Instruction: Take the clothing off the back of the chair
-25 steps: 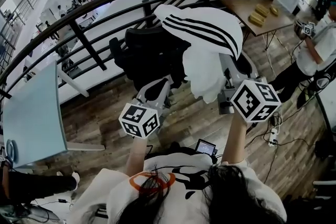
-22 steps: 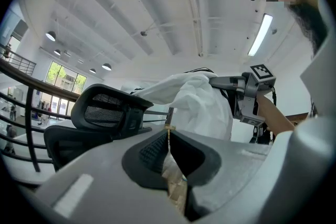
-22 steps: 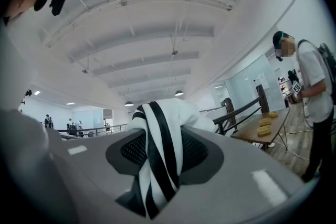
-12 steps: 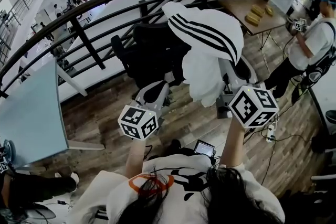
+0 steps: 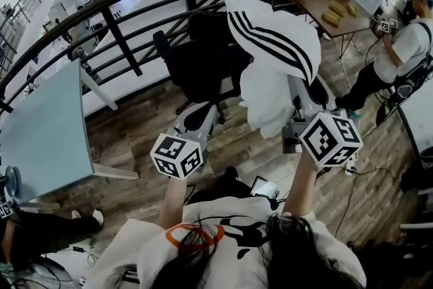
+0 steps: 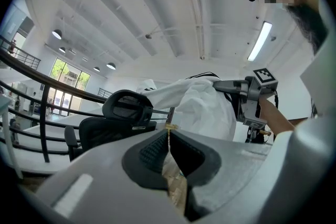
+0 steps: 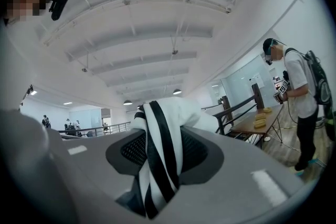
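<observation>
Plank floor (image 5: 135,139) underfoot, with a dark curved railing (image 5: 122,40) crossing the far side. Pale table (image 5: 40,125) at left. Wooden table (image 5: 325,7) at far right carries yellow blocks (image 5: 333,15); a standing person (image 5: 399,51) is beside it.

Black office chair (image 5: 203,64) stands just inside the railing, headrest up.

White jacket with black stripes (image 5: 277,44): upper end lies over the top of the chair's back by the headrest. The rest is drawn off to the chair's right side and hangs in a loose bundle down to the right tongs. Cannot tell how much weight the chair carries.

Right gripper (image 7: 160,157): jaws clamped on a striped fold of the jacket. Fabric fills the gap between the pads and spills out above and below them.

Left gripper (image 6: 169,139): jaws brought together, pads meeting at the tips, nothing between them. It sits low, near the chair's near side and apart from the jacket. From the head view I cannot tell whether it touches the chair.
</observation>
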The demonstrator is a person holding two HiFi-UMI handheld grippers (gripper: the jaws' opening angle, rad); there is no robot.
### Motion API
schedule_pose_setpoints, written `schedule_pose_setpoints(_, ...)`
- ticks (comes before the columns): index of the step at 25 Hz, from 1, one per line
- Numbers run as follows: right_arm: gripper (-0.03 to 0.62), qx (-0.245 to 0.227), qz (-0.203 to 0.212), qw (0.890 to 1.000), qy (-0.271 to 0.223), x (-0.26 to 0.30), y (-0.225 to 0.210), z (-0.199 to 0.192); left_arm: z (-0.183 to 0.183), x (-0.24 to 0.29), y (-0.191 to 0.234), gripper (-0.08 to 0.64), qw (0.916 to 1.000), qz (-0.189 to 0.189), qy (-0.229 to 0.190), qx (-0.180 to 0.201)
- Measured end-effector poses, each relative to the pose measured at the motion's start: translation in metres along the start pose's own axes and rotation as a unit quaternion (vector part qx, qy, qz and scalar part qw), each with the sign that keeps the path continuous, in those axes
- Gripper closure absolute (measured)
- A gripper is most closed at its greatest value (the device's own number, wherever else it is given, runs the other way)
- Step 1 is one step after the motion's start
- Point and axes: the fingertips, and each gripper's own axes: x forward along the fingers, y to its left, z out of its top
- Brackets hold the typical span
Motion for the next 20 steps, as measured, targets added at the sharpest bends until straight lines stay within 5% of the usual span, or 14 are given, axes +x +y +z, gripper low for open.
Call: schedule_pose_setpoints(20, 0.426, 0.043, -0.020, 0.997, 0.066, -0.081, 0.027, -0.076, -0.035, -0.072, -0.037, 0.560, 0.9997, -0.012, 0.005, -0.020)
